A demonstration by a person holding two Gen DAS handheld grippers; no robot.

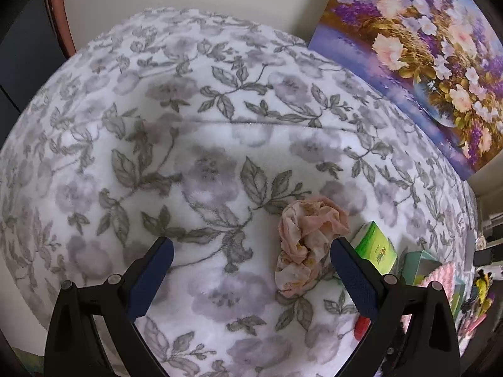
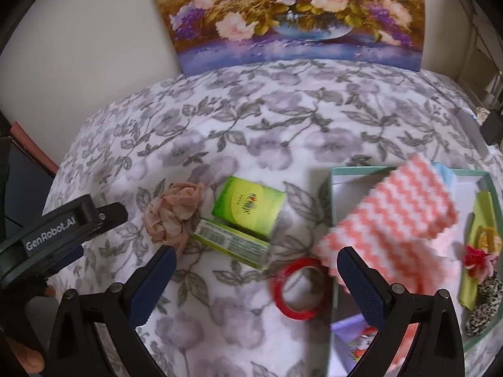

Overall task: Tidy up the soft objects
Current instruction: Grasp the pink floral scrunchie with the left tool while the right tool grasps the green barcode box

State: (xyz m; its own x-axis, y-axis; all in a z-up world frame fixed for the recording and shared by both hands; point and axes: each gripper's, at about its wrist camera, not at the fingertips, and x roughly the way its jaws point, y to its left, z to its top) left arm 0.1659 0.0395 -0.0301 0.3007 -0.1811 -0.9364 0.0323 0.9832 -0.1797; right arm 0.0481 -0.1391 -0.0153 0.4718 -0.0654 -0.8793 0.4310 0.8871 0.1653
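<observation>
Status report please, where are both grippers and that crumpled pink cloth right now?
Left gripper open, empty, beside crumpled pink cloth. Right gripper open, empty, over red tape roll. Cloth lies loose on blanket, touching green box. Pink wavy cloth drapes over teal tray's edge.

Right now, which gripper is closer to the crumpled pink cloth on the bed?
Left. The left gripper is open with the crumpled pink cloth lying just inside its right finger. The right gripper sits further off, nearer the red tape roll.

Grey-floral white blanket (image 2: 283,119), peach scarf (image 1: 309,235), pink-and-white zigzag cloth (image 2: 393,210), green box (image 2: 248,207).
</observation>
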